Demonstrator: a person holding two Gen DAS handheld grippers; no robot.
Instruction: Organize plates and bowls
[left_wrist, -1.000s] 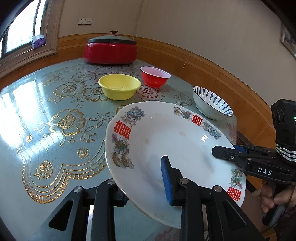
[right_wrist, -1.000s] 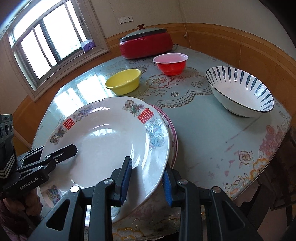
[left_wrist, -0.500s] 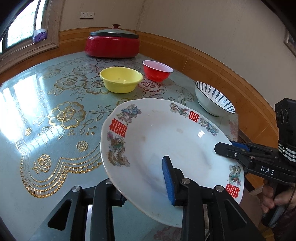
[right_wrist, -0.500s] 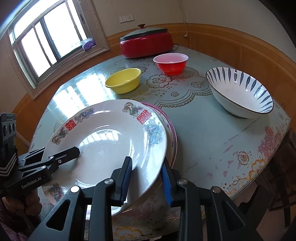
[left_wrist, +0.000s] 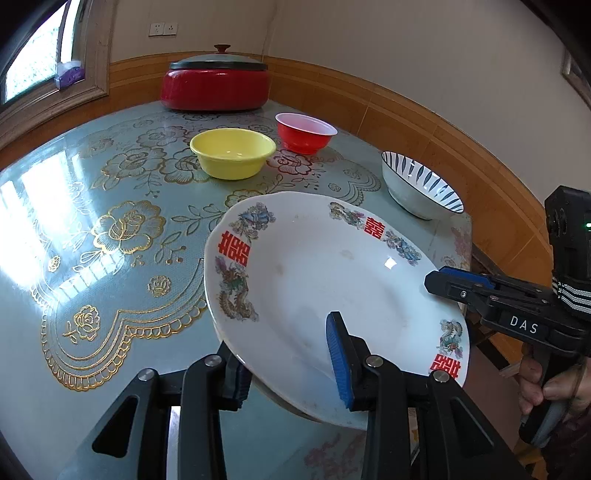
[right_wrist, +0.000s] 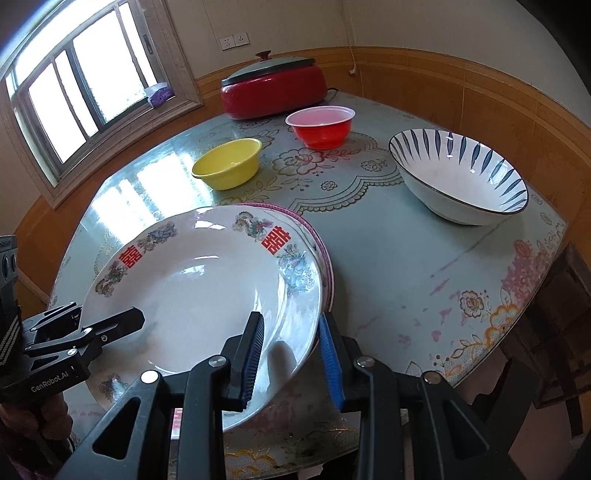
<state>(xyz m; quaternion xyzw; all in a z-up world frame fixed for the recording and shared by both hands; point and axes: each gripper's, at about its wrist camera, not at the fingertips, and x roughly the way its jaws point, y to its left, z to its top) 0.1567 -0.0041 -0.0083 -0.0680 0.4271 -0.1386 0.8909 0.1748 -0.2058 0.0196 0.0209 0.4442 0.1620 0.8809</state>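
Now both sets of tongs straddling the white plate (right_wrist: 199, 291) at the table's (right_wrist: 406, 258) near edge: left gripper (left_wrist: 291, 369) about a quarter apart, rim between its pads, no firm grip discernible; right gripper (right_wrist: 291, 354) likewise narrow, astride the opposite rim. Beneath, touching: pink-rimmed plate (right_wrist: 325, 258).

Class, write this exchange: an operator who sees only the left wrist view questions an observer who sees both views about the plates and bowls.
Operator: Is anything underneath the white plate?
Observer: Yes. A pink-rimmed plate lies beneath the white plate, its edge showing on the far right side.
Operator: I see the striped bowl only from the side. Is it empty?
Observer: Yes. The striped bowl shows a bare white inside.
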